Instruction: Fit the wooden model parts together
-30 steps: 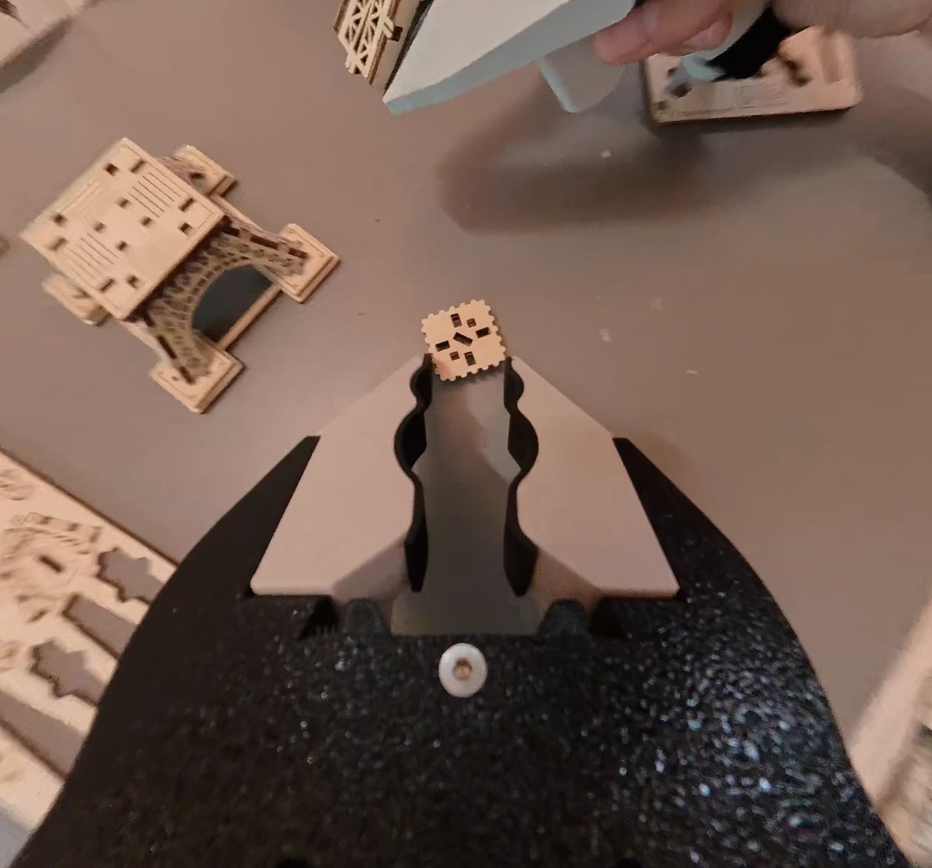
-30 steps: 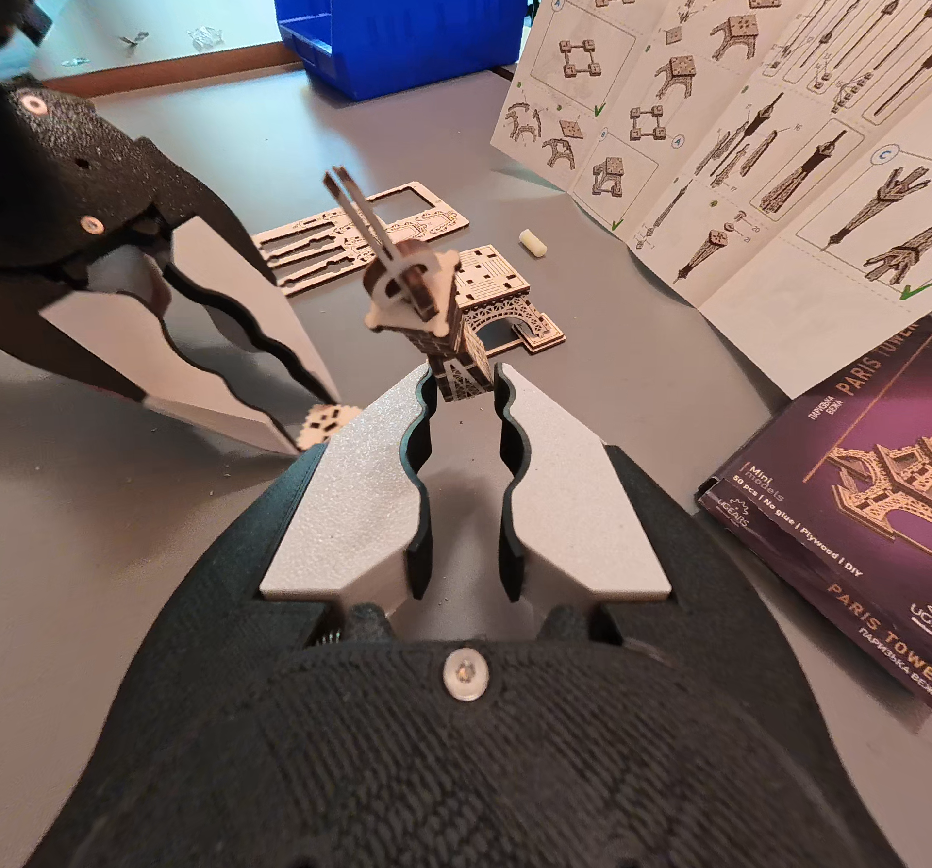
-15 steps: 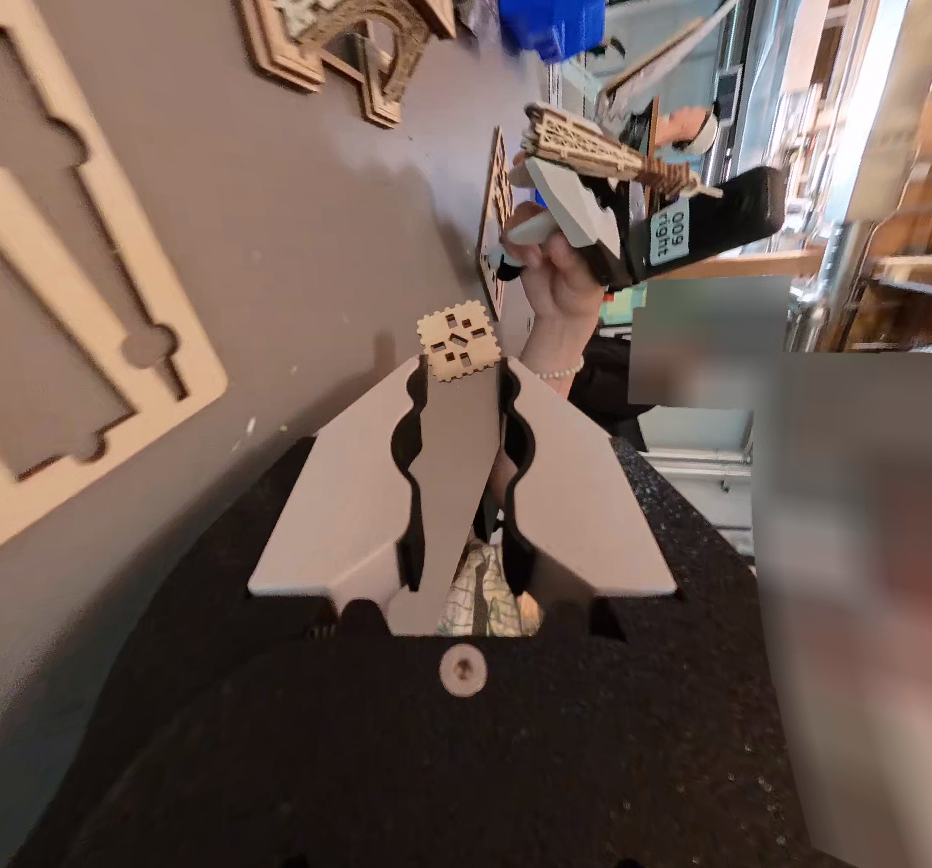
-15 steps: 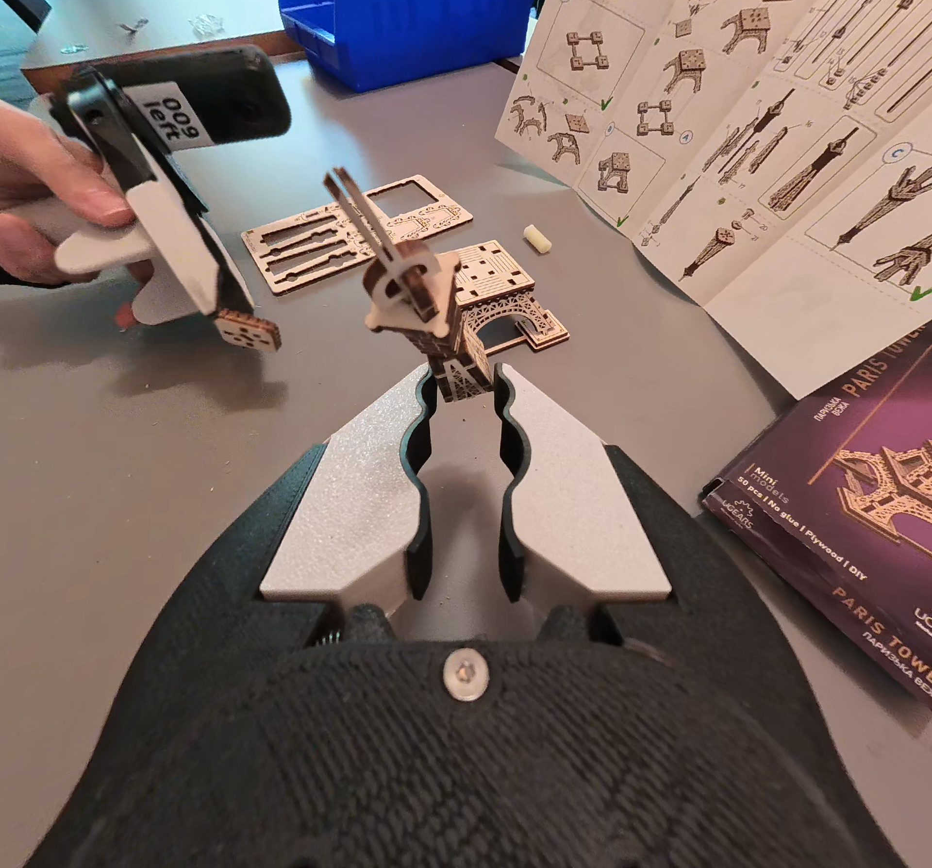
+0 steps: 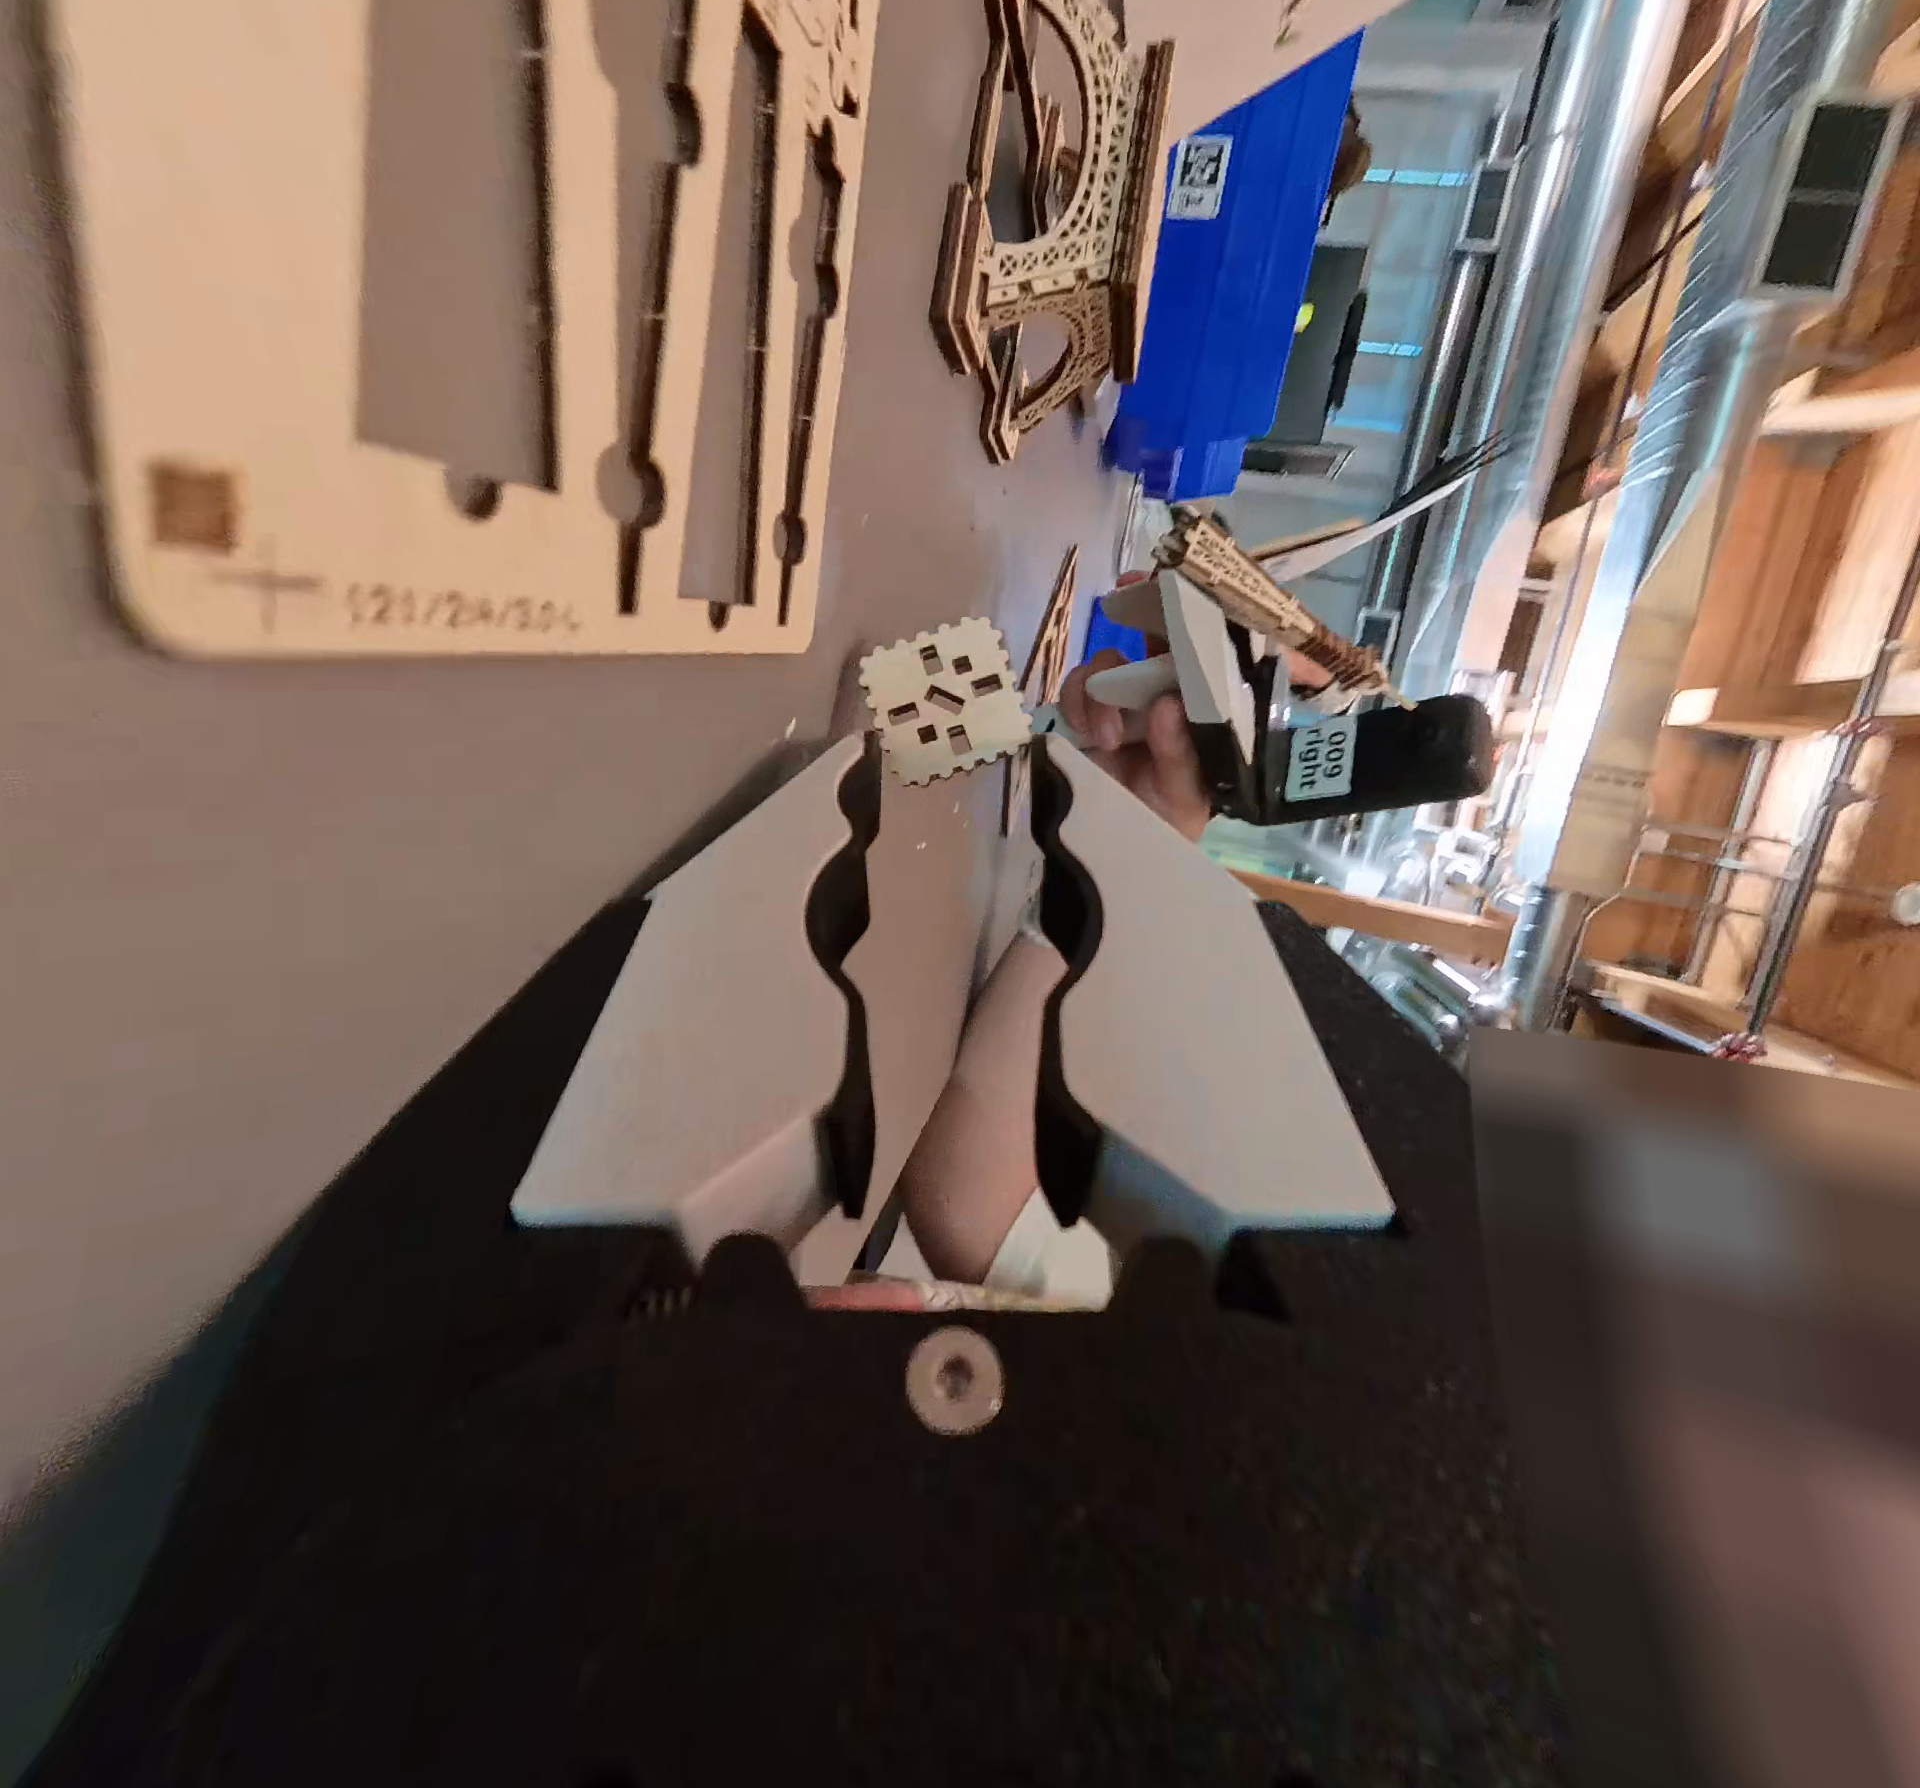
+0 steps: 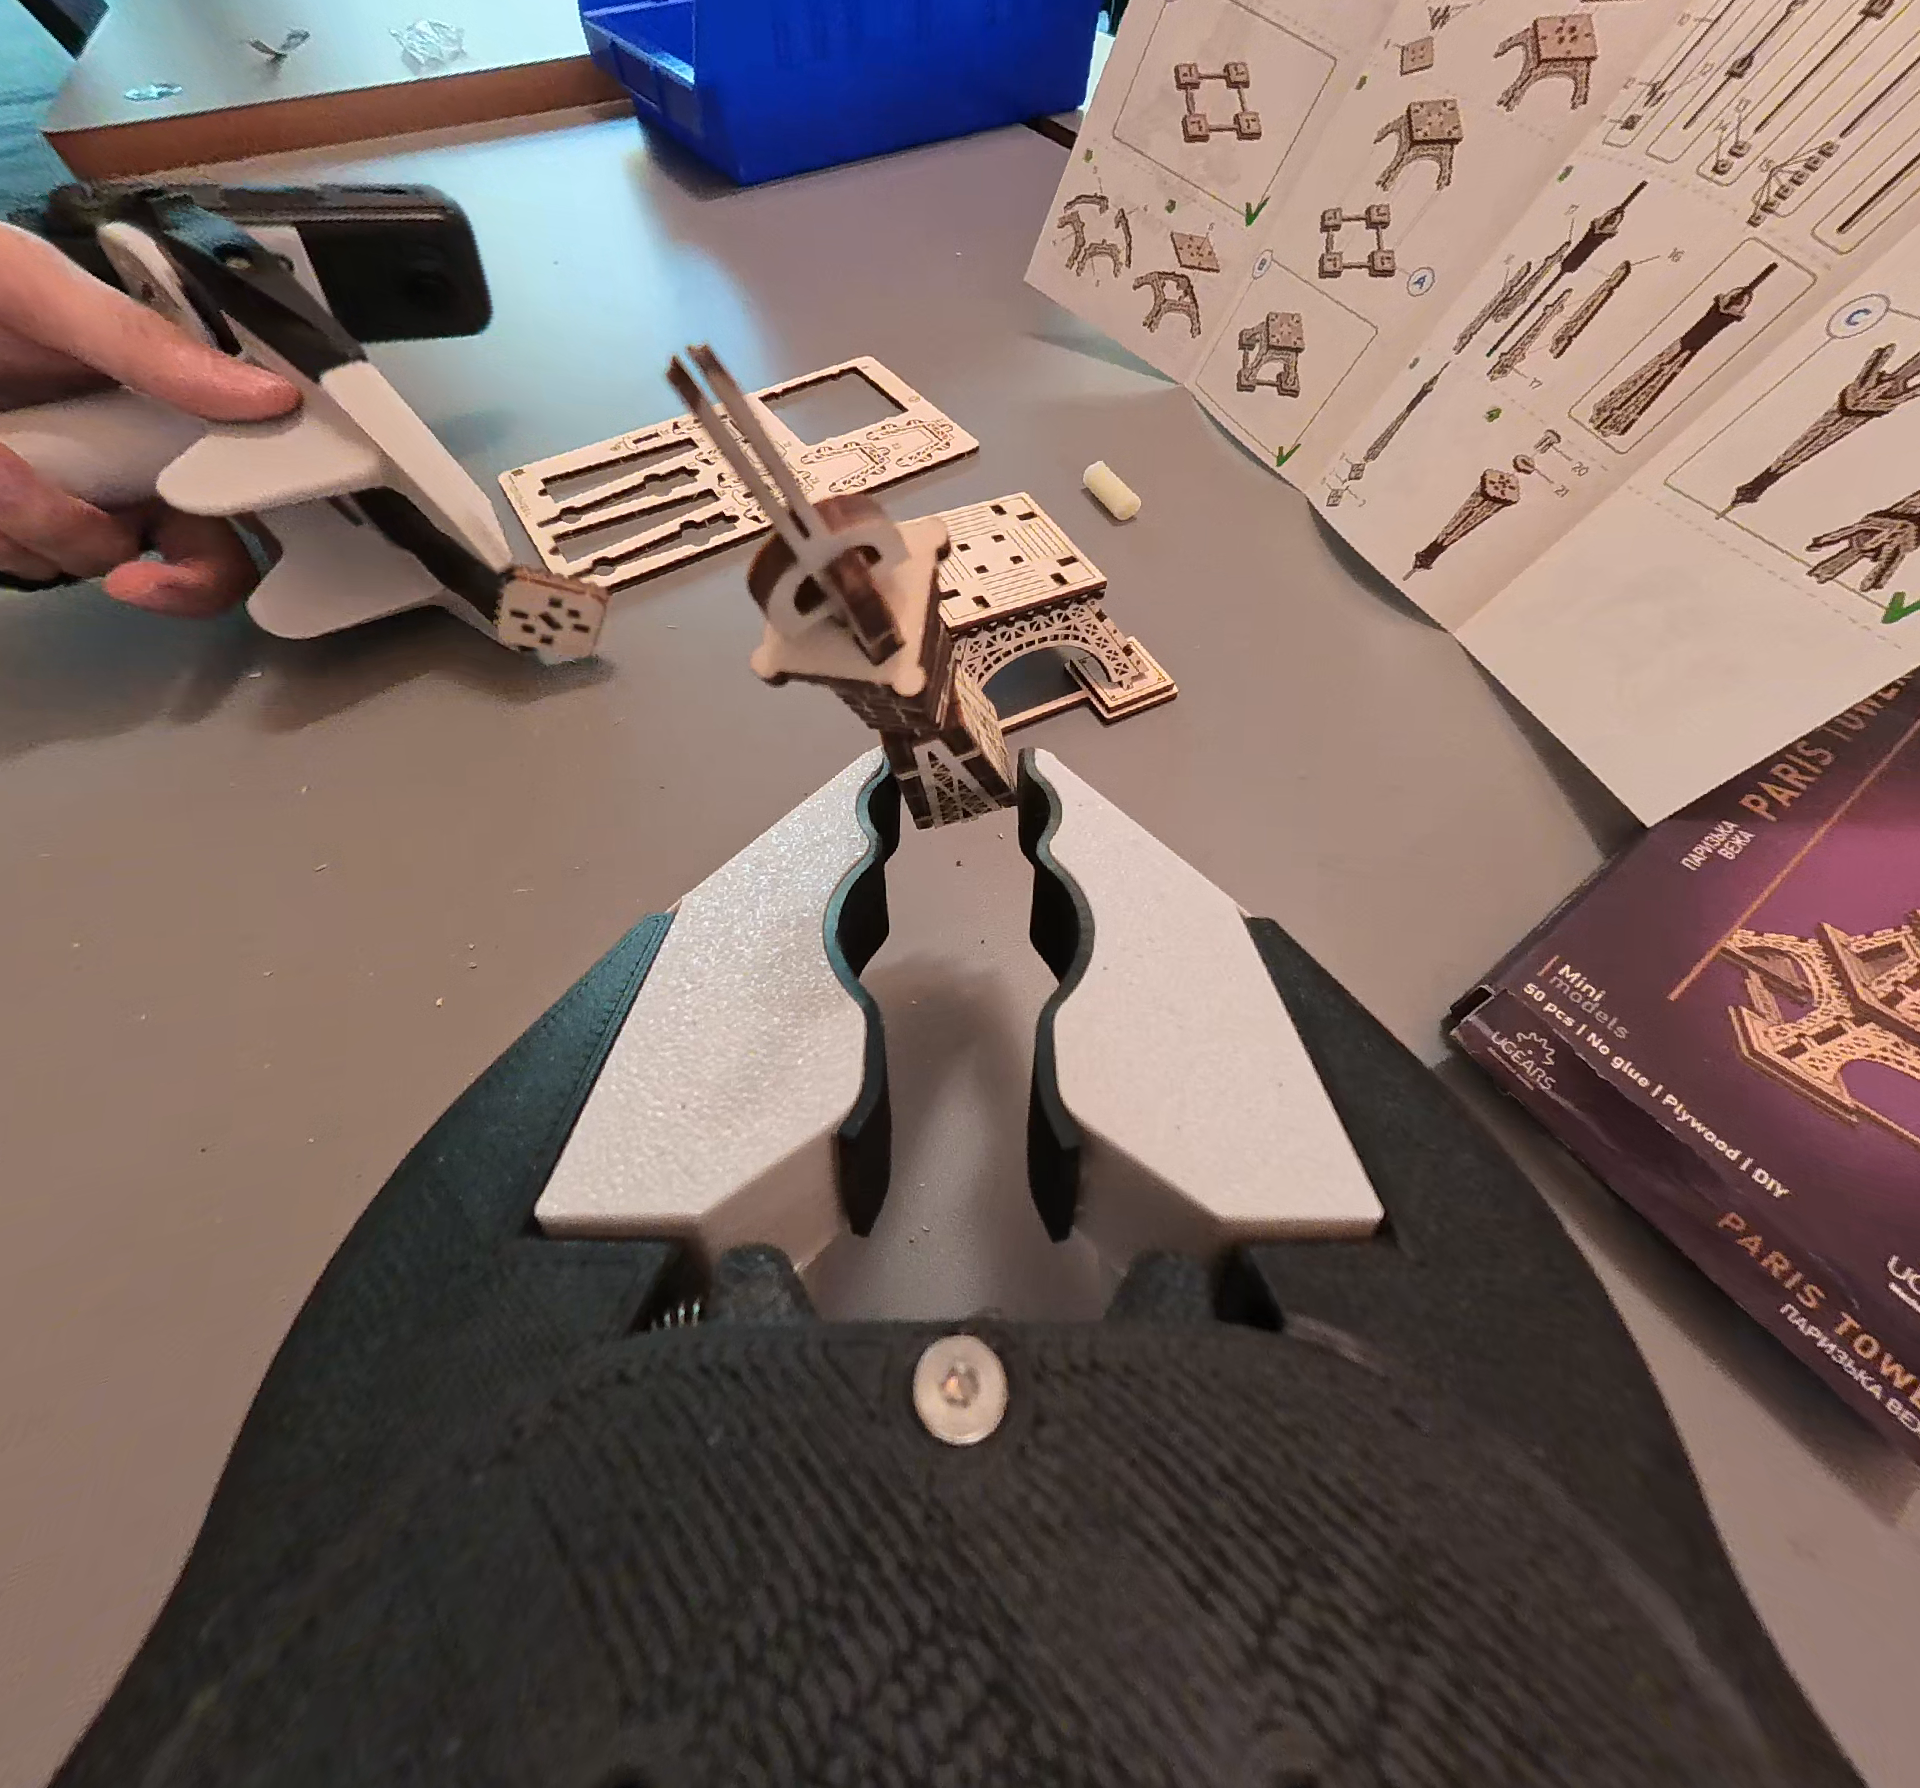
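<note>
My left gripper (image 5: 951, 751) is shut on a small square wooden plate (image 5: 945, 715) with cut slots, held above the table; the plate also shows in the right wrist view (image 6: 551, 618) at the left gripper's tips (image 6: 499, 595). My right gripper (image 6: 951, 782) is shut on the wooden tower spire (image 6: 862, 616), which points up and away. It shows far off in the left wrist view (image 5: 1262, 595). The arched tower base (image 6: 1039, 616) stands on the grey table beyond the spire and shows in the left wrist view (image 5: 1060, 211).
Punched-out plywood sheets lie on the table (image 6: 727, 481) (image 5: 436, 263). A blue bin (image 6: 852, 13) stands at the back. An instruction sheet (image 6: 1558, 232) and a purple box (image 6: 1745, 1094) lie at the right. A small pale cylinder (image 6: 1112, 491) lies near the base. Tip to tip, the grippers are about 15 cm apart. Left tips and right tips are each some 20 cm from the small pale cylinder (image 6: 1112, 491).
My left gripper lifted the square plate off the table, rolled sideways and moved toward the spire. My right gripper held the spire nearly still.
</note>
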Available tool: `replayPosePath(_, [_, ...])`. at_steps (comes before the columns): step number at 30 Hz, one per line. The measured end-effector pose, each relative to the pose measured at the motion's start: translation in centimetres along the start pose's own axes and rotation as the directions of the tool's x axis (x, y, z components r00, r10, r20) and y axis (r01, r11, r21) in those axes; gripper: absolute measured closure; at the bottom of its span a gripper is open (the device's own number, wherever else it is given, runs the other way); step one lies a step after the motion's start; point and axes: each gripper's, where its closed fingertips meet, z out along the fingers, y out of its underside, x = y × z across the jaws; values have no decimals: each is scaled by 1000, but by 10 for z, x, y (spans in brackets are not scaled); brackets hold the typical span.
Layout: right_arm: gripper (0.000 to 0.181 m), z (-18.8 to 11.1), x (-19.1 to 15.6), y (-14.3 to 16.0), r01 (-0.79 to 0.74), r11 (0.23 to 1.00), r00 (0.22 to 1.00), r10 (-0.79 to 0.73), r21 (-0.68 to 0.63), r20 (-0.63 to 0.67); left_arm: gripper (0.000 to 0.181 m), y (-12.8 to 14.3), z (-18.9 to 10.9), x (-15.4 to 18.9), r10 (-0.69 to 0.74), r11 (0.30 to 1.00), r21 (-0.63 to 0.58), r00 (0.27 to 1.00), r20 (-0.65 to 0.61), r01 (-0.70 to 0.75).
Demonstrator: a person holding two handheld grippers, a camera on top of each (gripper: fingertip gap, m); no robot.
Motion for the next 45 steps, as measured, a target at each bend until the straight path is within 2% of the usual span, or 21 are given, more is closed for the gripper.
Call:
replayPosePath(5, [161, 1, -1, 1, 5, 1000, 1000, -5, -6, 0, 154, -3, -18, 3, -81, 993, 73, 993, -84, 88])
replayPosePath(8, [161, 2, -1, 1, 13, 1000, 1000, -13, -13, 1, 153, -4, -29, -4, -75, 993, 93, 996, -44, 79])
replayPosePath(11, [161, 2, -2, 2, 20, 1000, 1000, -20, -20, 2, 136, 1, -34, -5, -59, 996, 68, 998, -35, 62])
replayPosePath(13, [161, 3, -2, 3, 21, 1000, 1000, -21, -22, 2, 139, 0, -38, -8, 7, 998, 59, 1000, 11, -7])
replayPosePath(16, [161, 2, -2, 2, 18, 1000, 1000, -18, -17, -1, 129, -6, -45, -5, 288, 954, 37, 946, 149, -296])
replayPosePath(17, [161, 2, -1, 2, 16, 1000, 1000, -16, -16, -2, 128, -1, -44, 5, 457, 887, -13, 875, 160, -461])
replayPosePath(19, [161, 2, -1, 2, 13, 1000, 1000, -14, -16, -1, 120, 5, -41, 5, 779, 621, -185, 573, 256, -762])
replayPosePath(21, [161, 2, -2, 2, 16, 1000, 1000, -16, -20, -2, 113, -7, -47, -11, 874, 399, -375, 223, 431, -837])
replayPosePath(22, [161, 3, -2, 2, 18, 1000, 1000, -19, -23, -2, 109, -9, -49, -16, 871, 371, -436, 145, 469, -820])
replayPosePath(23, [161, 3, -2, 3, 21, 999, 1000, -21, -27, -1, 112, -6, -46, -17, 866, 388, -449, 151, 477, -805])
replayPosePath(24, [161, 4, -3, 3, 24, 999, 1000, -24, -30, 0, 121, 2, -39, -15, 872, 414, -435, 212, 440, -799])
replayPosePath(26, [161, 4, -3, 3, 26, 999, 1000, -26, -31, 0, 119, 6, -30, -15, 852, 477, -416, 290, 436, -774])
replayPosePath(29, [161, 3, -2, 3, 22, 999, 1000, -22, -27, -1, 129, -1, -31, -30, 833, 493, -483, 234, 501, -723])
replayPosePath(32, [161, 3, -2, 3, 23, 999, 1000, -23, -25, 0, 147, 1, -23, -33, 823, 522, -487, 262, 504, -701])
replayPosePath(35, [161, 3, -2, 3, 21, 999, 1000, -21, -26, 1, 159, 2, -19, -33, 849, 471, -529, 201, 488, -706])
replayPosePath(38, [161, 3, -2, 2, 18, 1000, 1000, -18, -22, 1, 159, -2, -14, -18, 899, 283, -585, -1, 437, -760])
replayPosePath(39, [161, 2, -2, 2, 17, 1000, 1000, -17, -21, 1, 159, -7, -11, -7, 899, 174, -598, -121, 420, -783])
replayPosePath(41, [161, 2, -2, 2, 17, 1000, 1000, -17, -22, 0, 159, -15, -6, 19, 807, -112, -653, -452, 381, -749])
replayPosePath(43, [161, 3, -2, 3, 20, 999, 1000, -20, -26, 0, 160, -13, 4, 39, 559, -428, -735, -793, 242, -526])
replayPosePath(44, [161, 3, -2, 3, 22, 999, 1000, -22, -28, 0, 160, -9, 10, 46, 359, -557, -766, -925, 126, -321])
replayPosePath(45, [161, 3, -2, 3, 24, 999, 1000, -24, -29, -1, 160, -2, 16, 50, 136, -633, -770, -991, -9, -80])
